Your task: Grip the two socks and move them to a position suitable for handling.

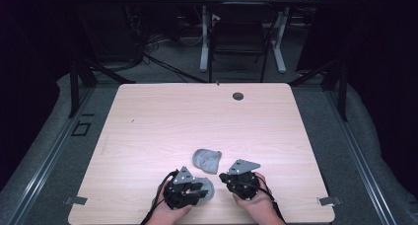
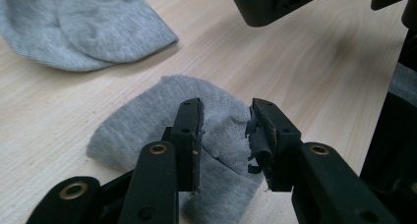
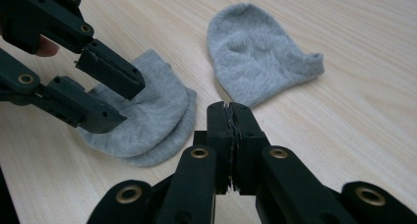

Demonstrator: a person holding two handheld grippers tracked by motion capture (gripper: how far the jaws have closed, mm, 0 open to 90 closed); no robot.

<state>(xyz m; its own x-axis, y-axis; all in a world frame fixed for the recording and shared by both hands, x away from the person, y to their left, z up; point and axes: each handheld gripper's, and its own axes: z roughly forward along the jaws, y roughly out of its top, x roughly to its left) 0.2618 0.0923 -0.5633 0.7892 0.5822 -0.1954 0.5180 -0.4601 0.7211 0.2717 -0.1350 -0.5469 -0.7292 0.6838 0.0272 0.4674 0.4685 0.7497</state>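
Observation:
Two grey socks lie near the front of the wooden table. One sock lies flat and loose by itself. The other, a folded sock, lies under my left gripper. That gripper is open: its jaws straddle the folded sock with a gap between them and do not pinch it. To the right, my right gripper is shut with nothing in it, its tip just short of both socks. Its black body also crosses the top of the left gripper view.
A dark round grommet hole sits near the table's far edge. Beyond the table stand a black chair and white desk legs on a grey floor. Both hands rest at the table's front edge.

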